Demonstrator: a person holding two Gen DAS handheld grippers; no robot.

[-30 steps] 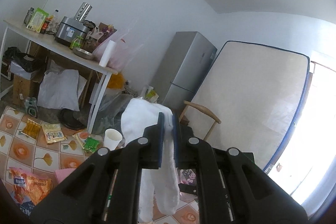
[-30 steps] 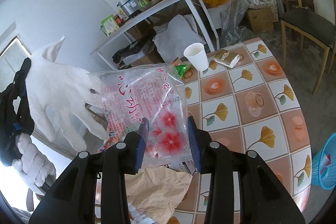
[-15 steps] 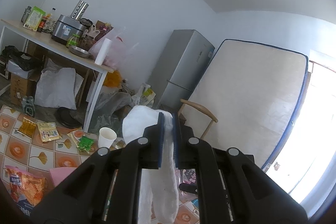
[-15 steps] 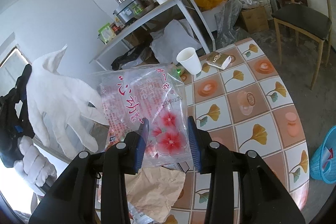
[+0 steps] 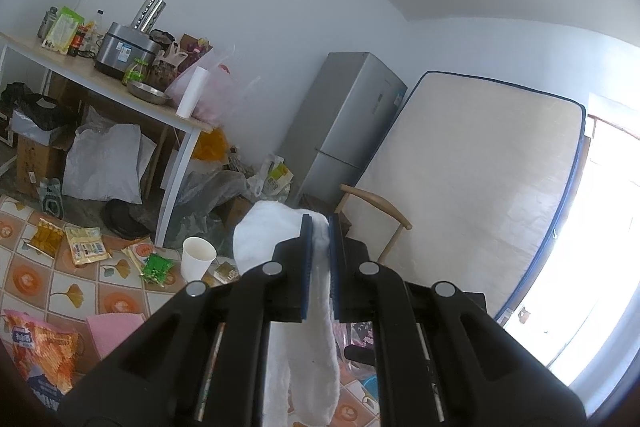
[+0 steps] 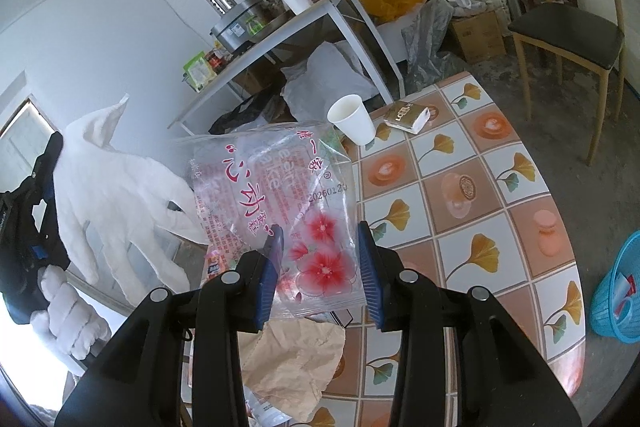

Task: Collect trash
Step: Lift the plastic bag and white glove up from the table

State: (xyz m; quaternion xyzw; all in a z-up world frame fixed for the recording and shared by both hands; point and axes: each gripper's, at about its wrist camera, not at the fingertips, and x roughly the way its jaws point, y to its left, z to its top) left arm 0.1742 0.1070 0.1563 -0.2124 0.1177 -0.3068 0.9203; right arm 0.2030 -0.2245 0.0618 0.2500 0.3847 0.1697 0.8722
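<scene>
left tongs (image 5: 319, 227): clamped tight on a white glove (image 5: 308, 311), which dangles limp from the pads

right tongs (image 6: 320, 239): partly open, pinching a clear snack wrapper (image 6: 280, 195) (red flowers printed on it), held up off the tiled surface (image 6: 472, 211)

paper cup (image 6: 354, 119): upright near the surface's far edge

small box (image 6: 408, 117): just beside the cup

blue basket (image 6: 618, 291): on the floor, off to the right

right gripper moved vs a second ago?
Yes, slightly. In the right wrist view the paper cup and tiled table sit further left than before, so the right gripper has panned right, wrapper between its jaws.
</scene>
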